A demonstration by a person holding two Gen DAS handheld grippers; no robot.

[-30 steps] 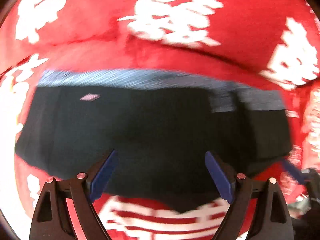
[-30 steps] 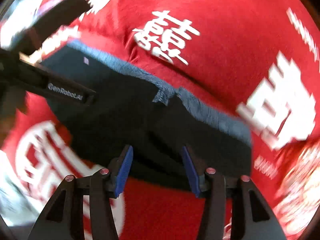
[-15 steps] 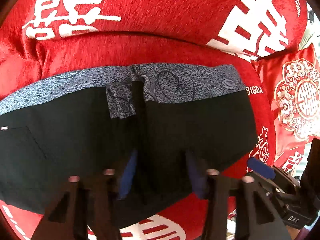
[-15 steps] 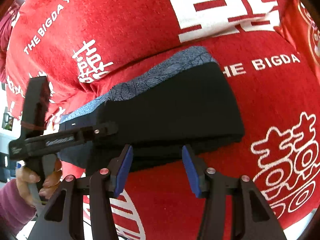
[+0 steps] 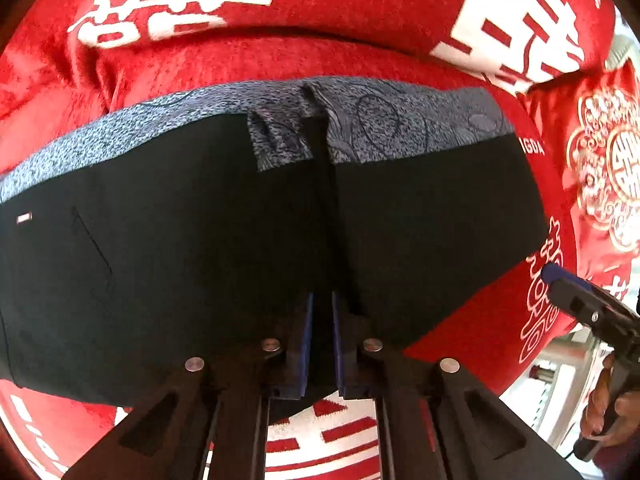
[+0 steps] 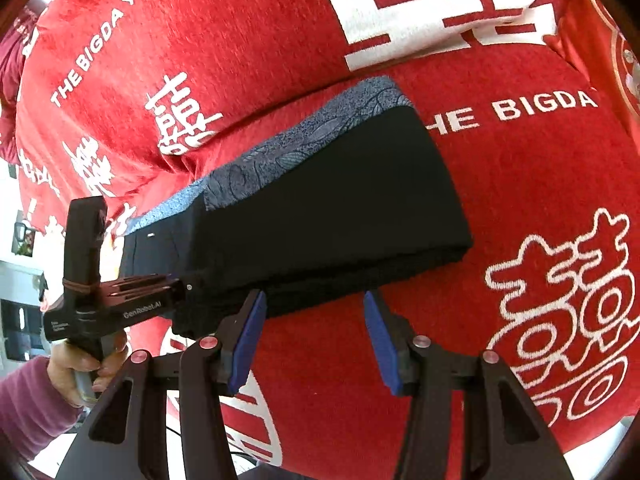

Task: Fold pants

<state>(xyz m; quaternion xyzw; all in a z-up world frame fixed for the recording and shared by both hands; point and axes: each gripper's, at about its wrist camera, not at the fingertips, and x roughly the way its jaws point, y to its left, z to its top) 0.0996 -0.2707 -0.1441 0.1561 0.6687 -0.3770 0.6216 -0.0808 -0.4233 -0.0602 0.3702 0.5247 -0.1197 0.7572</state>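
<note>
Pants [image 5: 200, 248], black with a grey-blue patterned waistband [image 5: 400, 120], lie folded on the red blanket [image 5: 320, 12] printed with white characters and the words "THE BIGDAY". The waistband runs along the far edge of the bundle, and the near hem lies toward me. My left claw [image 5: 320, 344] is pinched tight on the near edge of the pants, its blue pads [image 5: 306, 344] nearly meeting with a thin fold of black cloth between them, right where the two halves of the garment meet at a central crease. My right claw [image 6: 316, 340] hangs with its fingers spread wide, just beside the near right corner of the folded bundle and holding nothing; its blue pads stand over bare red blanket. From the right wrist view the pants [image 6: 328, 200] show as a thick stack, and a red cushion [image 5: 600, 168] with gold ornament lies past the right end.
</note>
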